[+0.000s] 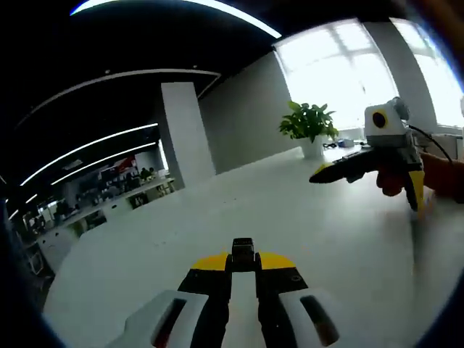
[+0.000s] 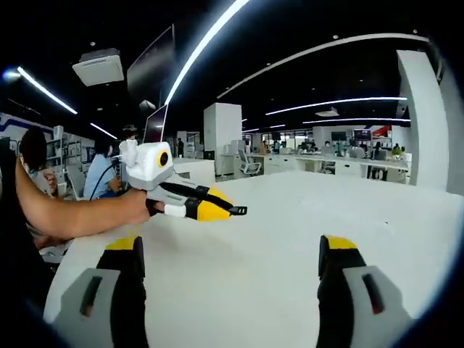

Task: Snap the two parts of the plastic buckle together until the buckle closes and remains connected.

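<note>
White table [image 1: 239, 210] runs through a large open office with strip lights across a dark ceiling.

Left gripper view, left to right: desks and shelving sit far off at 9 o'clock. A white pillar [image 1: 185, 130] stands at about 11 o'clock. At 6 o'clock the left gripper [image 1: 243, 255] rises with its yellow-tipped jaws drawn together on a small black buckle part [image 1: 243, 250], pinched at the tips. A potted plant [image 1: 310, 127] stands at 1 o'clock before bright windows. At 3 o'clock the right gripper [image 1: 362, 168] hangs above the table, held in a hand [image 1: 395, 181]; from this side I cannot tell how far its jaws stand apart.

Right gripper view, left to right: a bare arm [image 2: 80, 214] reaches in from 9 o'clock, and people sit at desks behind it. The arm carries the left gripper [image 2: 230, 210], jaws together, with a thin dark piece at the tips near the view's middle, above the table [image 2: 290, 239]. At 6 o'clock the right gripper [image 2: 230, 261] shows its two jaws spread wide at 7 and 5 o'clock, nothing between them but bare tabletop. Desks and chairs fill the far side at 2 o'clock, and a white pillar [image 2: 424, 119] stands at 3 o'clock.
</note>
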The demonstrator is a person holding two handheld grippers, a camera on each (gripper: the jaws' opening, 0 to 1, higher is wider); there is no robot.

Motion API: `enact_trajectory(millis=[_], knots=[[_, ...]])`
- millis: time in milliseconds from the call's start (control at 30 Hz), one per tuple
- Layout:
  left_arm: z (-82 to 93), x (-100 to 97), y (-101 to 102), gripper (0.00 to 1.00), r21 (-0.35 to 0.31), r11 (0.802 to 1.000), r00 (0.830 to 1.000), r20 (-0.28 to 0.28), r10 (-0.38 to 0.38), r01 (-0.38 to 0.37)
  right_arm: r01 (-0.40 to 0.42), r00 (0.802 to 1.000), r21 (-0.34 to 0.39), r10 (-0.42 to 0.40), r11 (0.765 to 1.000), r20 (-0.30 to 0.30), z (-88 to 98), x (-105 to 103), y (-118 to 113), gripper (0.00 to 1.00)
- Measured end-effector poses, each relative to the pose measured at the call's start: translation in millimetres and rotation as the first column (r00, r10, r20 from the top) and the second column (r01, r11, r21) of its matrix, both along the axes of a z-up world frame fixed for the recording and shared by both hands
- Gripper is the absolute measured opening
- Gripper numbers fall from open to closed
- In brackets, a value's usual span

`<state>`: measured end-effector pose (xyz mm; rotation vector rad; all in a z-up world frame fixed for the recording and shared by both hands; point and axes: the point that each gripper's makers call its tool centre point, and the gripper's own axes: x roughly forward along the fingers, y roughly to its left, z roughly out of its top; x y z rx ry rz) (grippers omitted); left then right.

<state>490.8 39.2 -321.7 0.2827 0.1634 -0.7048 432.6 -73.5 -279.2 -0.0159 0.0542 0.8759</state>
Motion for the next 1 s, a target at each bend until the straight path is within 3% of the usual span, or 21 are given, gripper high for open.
enact_trajectory(millis=[67, 200, 333, 433, 633, 867, 1000], knots=[[-0.7, -0.6, 1.0, 0.10, -0.030, 1.000, 1.000, -0.031, 0.004, -0.005, 0.006, 1.000, -0.021, -0.006, 1.000, 0.003, -1.1, -0.1, -2.4, 1.00], [2.9, 2.3, 8.0, 0.10, -0.039, 0.999, 0.999, -0.020, 0.035, -0.036, 0.075, 0.997, -0.039, -0.074, 0.996, 0.014, -2.7, 12.2, -16.5, 1.00], [1.8, 10.5, 18.0, 0.10, -0.041, 0.996, 0.997, -0.031, 0.075, -0.076, 0.150, 0.987, 0.028, -0.152, 0.988, 0.061, 17.3, 15.7, -31.4, 1.00], [2.4, 13.7, 22.8, 0.10, -0.061, 0.993, 0.995, -0.040, 0.095, -0.097, 0.173, 0.983, -0.017, -0.172, 0.985, 0.064, 12.6, 8.9, -40.1, 1.00], [8.6, 16.5, 26.7, 0.10, -0.147, 0.981, 0.991, -0.076, 0.114, -0.125, 0.141, 0.989, -0.004, -0.141, 0.990, 0.048, 9.6, -13.6, -44.8, 1.00], [9.4, 18.2, 30.0, 0.10, -0.178, 0.972, 0.987, -0.088, 0.137, -0.151, 0.145, 0.989, -0.023, -0.144, 0.989, 0.045, -3.4, -26.4, -55.0, 1.00], [5.1, 18.6, 26.0, 0.10, -0.156, 0.977, 0.988, -0.085, 0.131, -0.143, 0.156, 0.986, -0.025, -0.154, 0.987, 0.063, -4.2, -31.3, -61.2, 1.00]])
